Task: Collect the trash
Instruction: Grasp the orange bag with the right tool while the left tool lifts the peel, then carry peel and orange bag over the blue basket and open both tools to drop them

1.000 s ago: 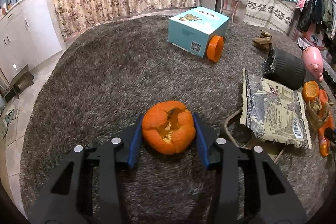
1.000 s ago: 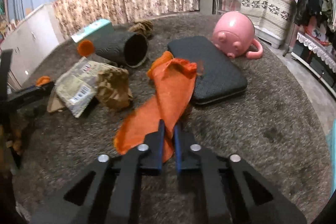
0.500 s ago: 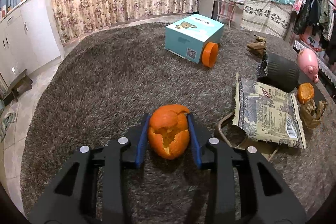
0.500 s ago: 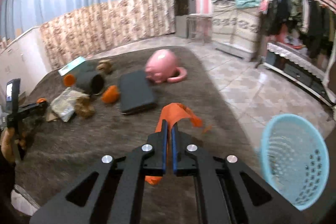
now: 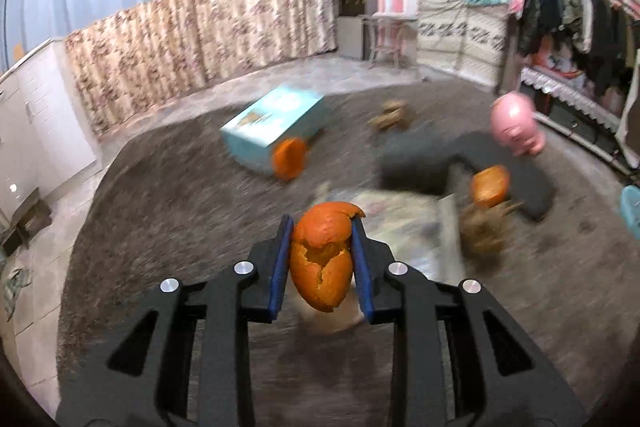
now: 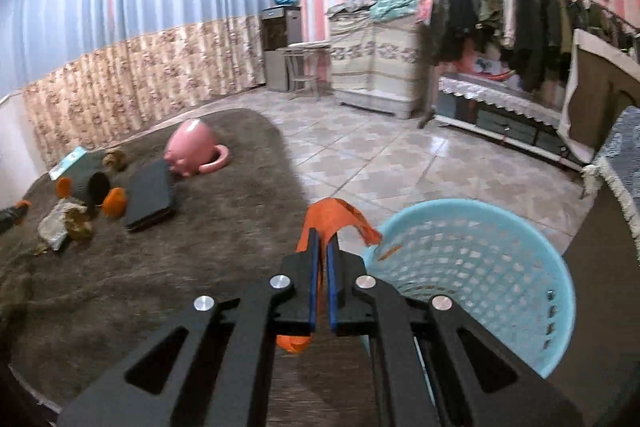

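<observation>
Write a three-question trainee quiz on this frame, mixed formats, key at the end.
1. True or false: the right gripper is shut on an orange plastic scrap.
2. What does the left gripper hold? A) teal box B) orange peel C) pink mug
3. Fill in: in the right wrist view, the blue basket stands on the ____ floor, not on the rug.

Key: 1 true; 2 B, the orange peel; 3 tiled.

Left gripper fingers closing on peel; right gripper fingers clamped.
</observation>
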